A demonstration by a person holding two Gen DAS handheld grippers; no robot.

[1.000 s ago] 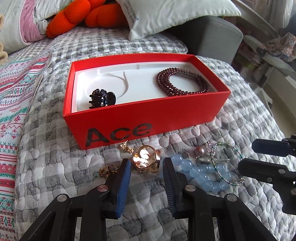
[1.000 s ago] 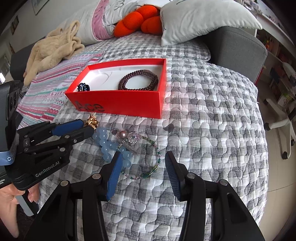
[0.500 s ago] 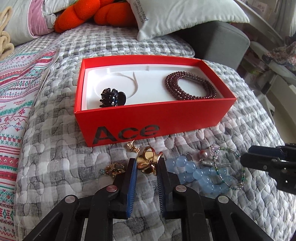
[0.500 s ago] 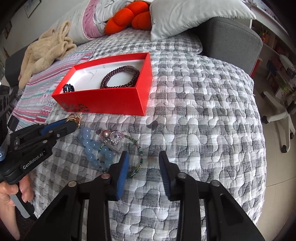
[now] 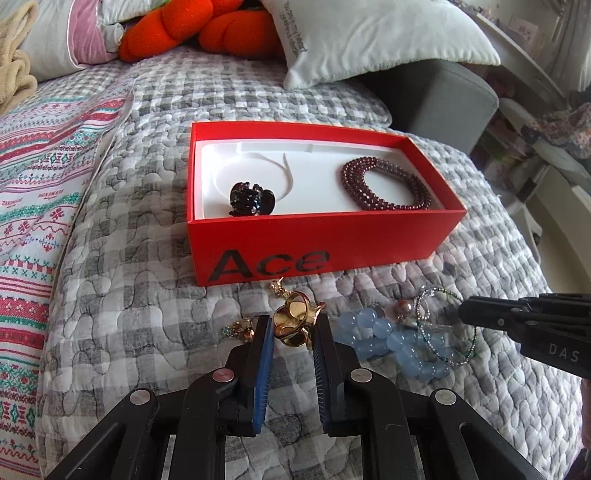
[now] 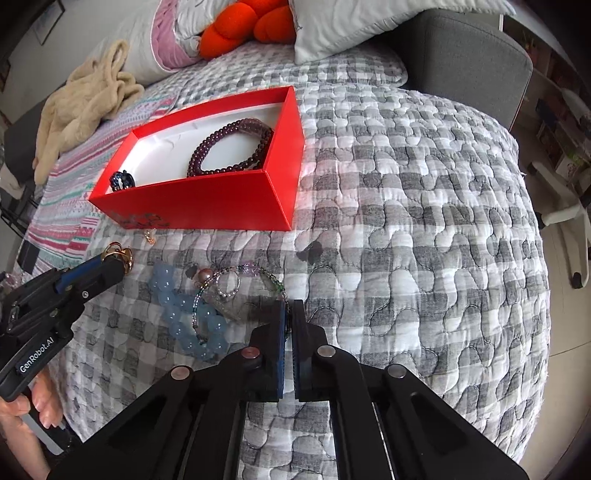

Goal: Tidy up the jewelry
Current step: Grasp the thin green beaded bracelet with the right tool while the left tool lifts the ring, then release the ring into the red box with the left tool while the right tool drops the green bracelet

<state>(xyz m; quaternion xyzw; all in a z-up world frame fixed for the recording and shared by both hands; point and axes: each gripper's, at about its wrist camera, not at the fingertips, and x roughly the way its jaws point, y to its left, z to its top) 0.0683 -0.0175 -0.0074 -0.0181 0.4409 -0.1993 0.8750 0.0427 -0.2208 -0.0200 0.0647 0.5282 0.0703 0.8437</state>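
Observation:
A red box (image 5: 317, 236) on the quilt holds a dark red bead bracelet (image 5: 384, 184) and a black claw clip (image 5: 251, 199). Just in front of it, my left gripper (image 5: 293, 325) is shut on a gold ornament clip (image 5: 295, 317). To the right lie a pale blue bead bracelet (image 5: 391, 339), a pink pearl piece (image 5: 402, 305) and a thin green beaded bracelet (image 6: 273, 281). My right gripper (image 6: 290, 306) is shut on the near edge of that green bracelet. In the right wrist view the left gripper (image 6: 110, 267) sits at the left with the gold clip (image 6: 118, 254).
A small gold earring (image 5: 279, 288) lies by the box front, and another gold piece (image 5: 240, 328) lies left of the left fingers. Pillows (image 5: 369, 33) and an orange plush (image 5: 192, 33) lie beyond the box. The bed edge (image 6: 532, 258) drops off at the right. A hand (image 6: 22, 406) holds the left gripper.
The left jaws closed onto the gold clip. The right jaws went from wide apart to closed on the green bracelet's edge. Both views shifted slightly.

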